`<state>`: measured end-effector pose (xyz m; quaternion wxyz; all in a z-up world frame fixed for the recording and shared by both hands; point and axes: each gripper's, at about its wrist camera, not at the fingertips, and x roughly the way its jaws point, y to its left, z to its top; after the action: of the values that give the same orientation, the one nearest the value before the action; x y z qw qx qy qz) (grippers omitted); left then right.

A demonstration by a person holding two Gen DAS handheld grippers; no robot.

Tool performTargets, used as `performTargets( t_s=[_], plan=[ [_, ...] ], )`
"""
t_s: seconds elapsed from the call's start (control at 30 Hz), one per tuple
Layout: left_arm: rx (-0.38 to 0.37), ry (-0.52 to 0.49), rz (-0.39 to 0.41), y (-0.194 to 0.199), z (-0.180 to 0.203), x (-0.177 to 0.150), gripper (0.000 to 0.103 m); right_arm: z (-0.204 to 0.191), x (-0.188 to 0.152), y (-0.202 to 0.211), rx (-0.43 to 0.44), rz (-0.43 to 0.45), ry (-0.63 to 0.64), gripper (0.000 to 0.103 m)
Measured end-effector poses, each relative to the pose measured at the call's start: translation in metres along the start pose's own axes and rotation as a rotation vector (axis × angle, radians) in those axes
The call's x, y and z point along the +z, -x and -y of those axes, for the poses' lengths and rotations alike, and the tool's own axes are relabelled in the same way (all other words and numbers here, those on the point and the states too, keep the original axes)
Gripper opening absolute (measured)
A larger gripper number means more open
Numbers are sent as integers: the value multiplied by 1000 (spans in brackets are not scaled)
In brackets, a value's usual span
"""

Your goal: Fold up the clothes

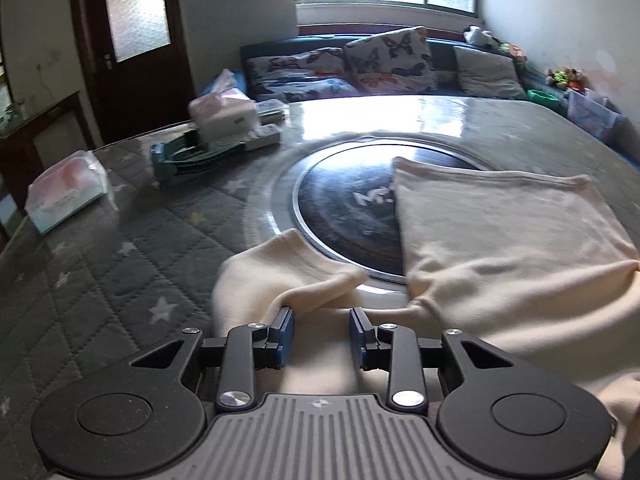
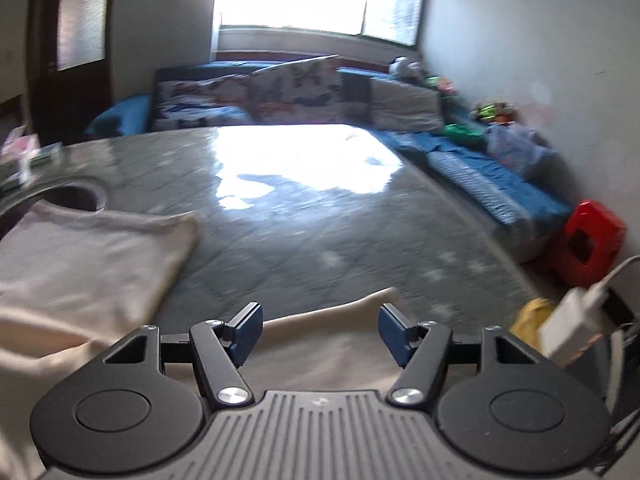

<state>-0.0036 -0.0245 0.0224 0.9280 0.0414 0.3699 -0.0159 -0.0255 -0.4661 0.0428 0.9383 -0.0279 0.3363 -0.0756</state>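
Cream garment (image 1: 500, 248) lies on the table (image 1: 120, 248), a grey quilted star-print cover under a glossy sheet, w/ a round dark inset (image 1: 344, 208) at the centre. Garment is partly folded: a flat rectangular panel covers the inset's right part, looser cloth bunches toward the near edge, and a sleeve-like flap (image 1: 320, 284) runs left just in front of the inset's rim. Left gripper (image 1: 322, 334) is low over that near cloth, jaws spread w/ a clear gap; left pad touches or sits right at the flap's edge, nothing pinched btwn them. Right gripper (image 2: 320, 330) also spread wide, hovering over the garment's near-right portion (image 2: 328, 344), a strip of cloth showing btwn the pads but not clamped; view is motion-blurred. Toward the table's far-left edge: tissue box (image 1: 222, 114) stacked on a teal tray (image 1: 188, 156), and a soft tissue pack (image 1: 66, 192) near the left edge. Beyond the table's far edge, a blue sofa (image 2: 500, 192) w/ butterfly cushions (image 1: 390, 60); red stool (image 2: 588, 240) off the right edge.
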Motion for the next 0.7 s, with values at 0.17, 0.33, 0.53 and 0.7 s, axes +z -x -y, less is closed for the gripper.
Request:
performTargets(
  t_s=[0.17, 0.33, 0.53, 0.7],
  plan=[
    [67, -9, 29, -3, -7, 0, 33, -17, -9, -8, 41, -46, 1, 66],
    [153, 23, 59, -4, -21, -1, 45, -16, -15, -13, 42, -63, -9, 72],
    [242, 99, 57, -6, -49, -5, 55, -10, -17, -15, 37, -64, -40, 80],
    [289, 136, 59, -3, -68, -13, 64, -4, -18, -18, 40, -65, -76, 86]
  ],
)
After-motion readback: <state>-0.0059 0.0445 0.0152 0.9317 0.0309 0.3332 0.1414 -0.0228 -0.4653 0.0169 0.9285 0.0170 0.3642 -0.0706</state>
